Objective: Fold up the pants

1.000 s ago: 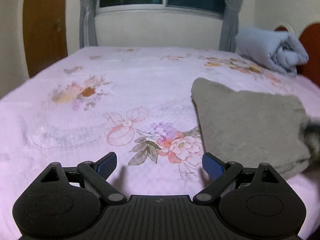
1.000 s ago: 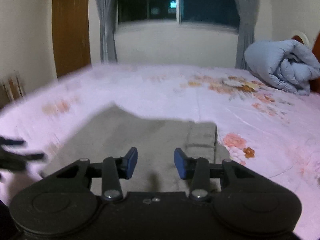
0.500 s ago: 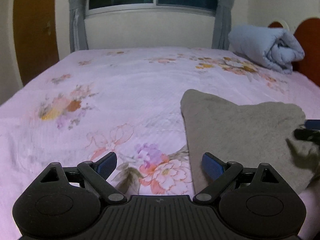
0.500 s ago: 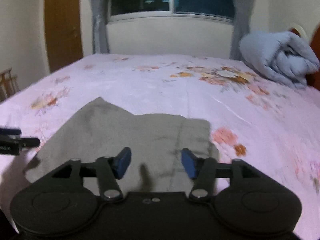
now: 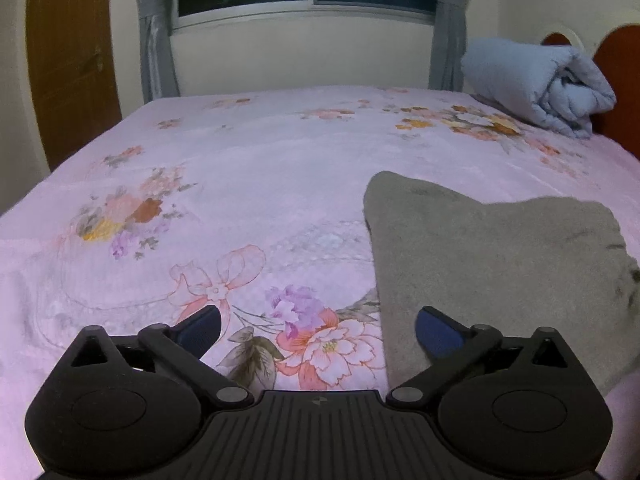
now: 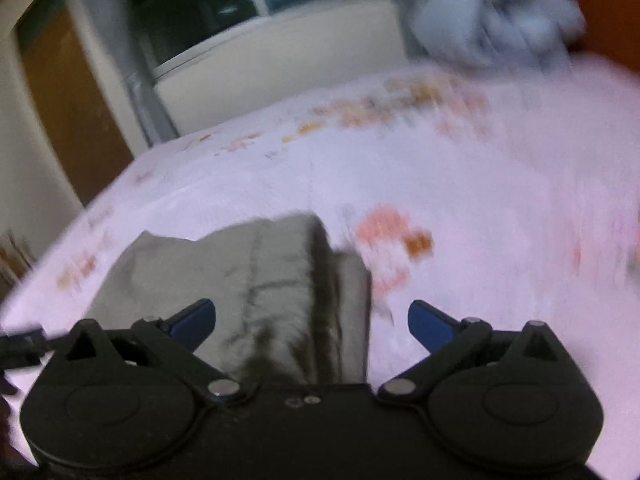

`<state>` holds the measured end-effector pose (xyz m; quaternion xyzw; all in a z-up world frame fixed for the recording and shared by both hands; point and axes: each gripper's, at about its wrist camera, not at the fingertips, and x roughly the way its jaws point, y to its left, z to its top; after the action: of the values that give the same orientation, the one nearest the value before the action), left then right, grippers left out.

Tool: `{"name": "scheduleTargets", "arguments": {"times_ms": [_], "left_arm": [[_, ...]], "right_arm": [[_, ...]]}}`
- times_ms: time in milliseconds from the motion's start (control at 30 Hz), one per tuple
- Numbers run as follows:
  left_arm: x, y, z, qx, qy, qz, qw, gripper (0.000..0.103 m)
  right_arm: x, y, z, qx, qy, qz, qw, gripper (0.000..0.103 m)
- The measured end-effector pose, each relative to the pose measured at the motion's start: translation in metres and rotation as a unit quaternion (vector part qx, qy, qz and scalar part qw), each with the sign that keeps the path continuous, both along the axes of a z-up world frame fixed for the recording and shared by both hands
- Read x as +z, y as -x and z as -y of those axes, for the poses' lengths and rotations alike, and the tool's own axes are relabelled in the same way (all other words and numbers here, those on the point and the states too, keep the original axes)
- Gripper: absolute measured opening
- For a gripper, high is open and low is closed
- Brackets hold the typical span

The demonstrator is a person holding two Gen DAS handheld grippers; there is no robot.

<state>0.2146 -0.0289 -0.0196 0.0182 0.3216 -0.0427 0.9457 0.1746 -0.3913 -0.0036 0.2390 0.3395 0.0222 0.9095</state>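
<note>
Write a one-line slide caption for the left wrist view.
Left gripper, jaws opening and empty, above the floral bedsheet beside folded grey pants.

The right wrist view is smeared with motion blur: the rolled blue quilt (image 6: pixel 496 12) at upper right and the bedspread (image 6: pixel 500 168) flowers lose all detail.

The pants (image 5: pixel 500 264) run off the left wrist frame's right edge.
</note>
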Motion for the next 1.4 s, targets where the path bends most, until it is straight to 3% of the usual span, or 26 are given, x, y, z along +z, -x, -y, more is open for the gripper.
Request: {"name": "scheduleTargets", "arguments": {"times_ms": [133, 233, 333, 467, 600, 733, 867, 967, 1033, 1067, 1133, 1167, 1200, 1233, 1267, 1300, 1367, 1400], "left_arm": [[-0.013, -0.023, -0.018, -0.012, 0.091, -0.043, 0.9949, 0.103], [-0.027, -0.043, -0.04, -0.01, 0.183, -0.077, 0.98, 0.103], [-0.034, -0.051, -0.047, -0.014, 0.23, -0.087, 0.9693, 0.103], [-0.041, -0.056, -0.042, -0.027, 0.252, -0.096, 0.9626, 0.103], [-0.048, -0.063, -0.04, -0.036, 0.286, -0.107, 0.9515, 0.103], [-0.051, -0.072, -0.033, -0.054, 0.294, -0.117, 0.9471, 0.103], [-0.057, -0.086, -0.027, -0.073, 0.321, -0.138, 0.9342, 0.103], [-0.063, -0.1, -0.03, -0.078, 0.353, -0.15, 0.9201, 0.103], [-0.067, -0.11, -0.035, -0.079, 0.379, -0.154, 0.9092, 0.103], [-0.071, -0.115, -0.037, -0.078, 0.393, -0.159, 0.9025, 0.103], [-0.08, -0.123, -0.038, -0.069, 0.409, -0.174, 0.8932, 0.101], [-0.084, -0.124, -0.037, -0.065, 0.412, -0.177, 0.8911, 0.092], [-0.087, -0.125, -0.04, -0.055, 0.42, -0.182, 0.8874, 0.066], [-0.094, -0.126, -0.044, -0.048, 0.446, -0.193, 0.8727, 0.047], [-0.107, -0.125, -0.047, -0.047, 0.496, -0.213, 0.8403, 0.032], [-0.11, -0.122, -0.047, -0.051, 0.504, -0.209, 0.8365, 0.032], [-0.103, -0.116, -0.036, -0.078, 0.466, -0.195, 0.8593, 0.032], [-0.101, -0.114, -0.032, -0.082, 0.462, -0.19, 0.8625, 0.034]], "right_arm": [[-0.039, -0.005, 0.03, -0.02, -0.135, -0.032, 0.99, 0.097], [-0.049, -0.011, 0.04, -0.015, -0.189, -0.025, 0.981, 0.098], [-0.053, -0.019, 0.046, -0.006, -0.211, -0.024, 0.977, 0.098], [-0.058, -0.023, 0.048, 0.027, -0.263, -0.017, 0.964, 0.098], [-0.059, -0.03, 0.042, 0.054, -0.281, -0.036, 0.958, 0.098], [-0.061, -0.038, 0.048, 0.048, -0.312, -0.035, 0.948, 0.098], [-0.055, -0.059, 0.039, 0.057, -0.287, -0.051, 0.955, 0.098], [-0.052, -0.072, 0.03, 0.085, -0.248, -0.074, 0.962, 0.098], [-0.052, -0.074, 0.028, 0.089, -0.23, -0.073, 0.966, 0.09], [-0.052, -0.074, 0.026, 0.087, -0.21, -0.08, 0.971, 0.076], [-0.055, -0.068, 0.029, 0.081, -0.222, -0.074, 0.969, 0.073], [-0.057, -0.066, 0.029, 0.08, -0.227, -0.071, 0.968, 0.071], [-0.059, -0.063, 0.032, 0.08, -0.233, -0.065, 0.967, 0.07], [-0.061, -0.06, 0.034, 0.08, -0.239, -0.058, 0.966, 0.069], [-0.062, -0.057, 0.036, 0.08, -0.243, -0.053, 0.965, 0.068], [-0.063, -0.055, 0.037, 0.08, -0.245, -0.048, 0.965, 0.068], [-0.06, -0.057, 0.034, 0.086, -0.239, -0.042, 0.966, 0.066], [-0.057, -0.054, 0.034, 0.091, -0.237, -0.038, 0.967, 0.066]]}}
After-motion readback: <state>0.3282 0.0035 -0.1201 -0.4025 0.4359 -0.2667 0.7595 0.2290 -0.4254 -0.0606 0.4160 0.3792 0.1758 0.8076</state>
